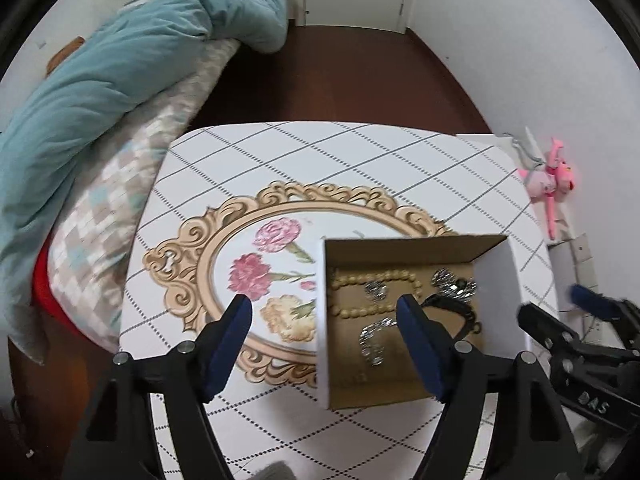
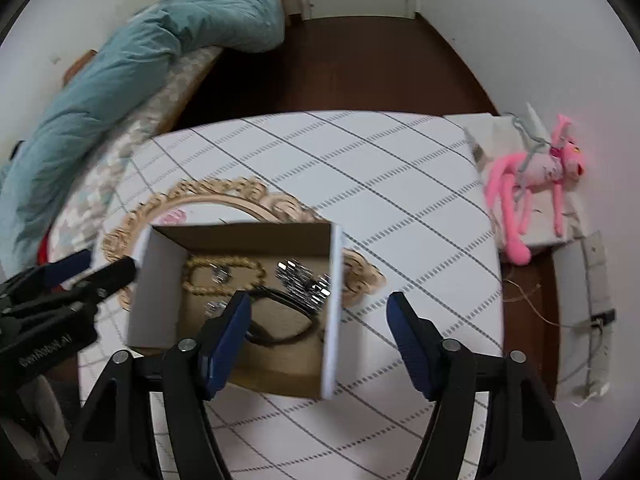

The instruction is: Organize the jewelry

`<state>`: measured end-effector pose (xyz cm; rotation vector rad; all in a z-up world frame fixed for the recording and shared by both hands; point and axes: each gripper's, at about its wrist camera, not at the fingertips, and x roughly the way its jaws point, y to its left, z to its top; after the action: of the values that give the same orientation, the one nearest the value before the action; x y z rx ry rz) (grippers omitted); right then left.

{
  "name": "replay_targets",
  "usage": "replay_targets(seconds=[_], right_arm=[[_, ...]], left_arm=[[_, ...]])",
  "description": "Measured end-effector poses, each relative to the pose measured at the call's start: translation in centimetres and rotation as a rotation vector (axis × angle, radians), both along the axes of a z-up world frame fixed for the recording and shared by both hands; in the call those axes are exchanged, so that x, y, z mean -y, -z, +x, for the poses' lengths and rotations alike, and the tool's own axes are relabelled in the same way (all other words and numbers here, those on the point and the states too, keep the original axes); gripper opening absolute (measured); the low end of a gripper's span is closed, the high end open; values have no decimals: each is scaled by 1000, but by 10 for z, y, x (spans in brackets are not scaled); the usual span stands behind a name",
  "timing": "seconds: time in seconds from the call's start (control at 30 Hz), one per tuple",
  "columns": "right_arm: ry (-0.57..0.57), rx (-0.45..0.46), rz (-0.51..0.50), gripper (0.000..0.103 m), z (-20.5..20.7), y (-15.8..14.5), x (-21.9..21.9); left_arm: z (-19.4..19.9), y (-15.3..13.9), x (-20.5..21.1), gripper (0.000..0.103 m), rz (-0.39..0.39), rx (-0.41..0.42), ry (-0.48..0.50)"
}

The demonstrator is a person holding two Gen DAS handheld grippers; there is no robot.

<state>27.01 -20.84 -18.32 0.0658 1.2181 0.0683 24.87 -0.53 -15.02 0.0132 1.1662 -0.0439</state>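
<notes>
Left wrist view: the left gripper has its jaws spread wide, straddling the left wall of the cardboard box on the worktop. Inside the box lie a bead necklace, silver pieces and a black bracelet.

Right wrist view: the right gripper also has its jaws released, straddling the box's right wall. A pink plush toy lies well right of the box.
</notes>
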Motion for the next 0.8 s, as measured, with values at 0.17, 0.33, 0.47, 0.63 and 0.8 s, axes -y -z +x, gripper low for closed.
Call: replay_targets(seconds=[0.17, 0.33, 0.47, 0.63, 0.8], right_arm=[[18, -21, -100, 103, -17, 12, 0], [54, -22, -131, 103, -26, 19, 3], [62, -19, -136, 103, -32, 19, 2], [73, 6, -132, 103, -41, 5, 2], [83, 63, -129, 103, -61, -26, 5]], left_arm=[[-16, 11, 1, 103, 68, 23, -4], [-27, 22, 0, 103, 91, 12, -11], [-31, 24, -1, 103, 87, 8, -21], [-43, 10, -1, 103, 57, 33, -30], [-61, -18, -1, 103, 42, 87, -35]])
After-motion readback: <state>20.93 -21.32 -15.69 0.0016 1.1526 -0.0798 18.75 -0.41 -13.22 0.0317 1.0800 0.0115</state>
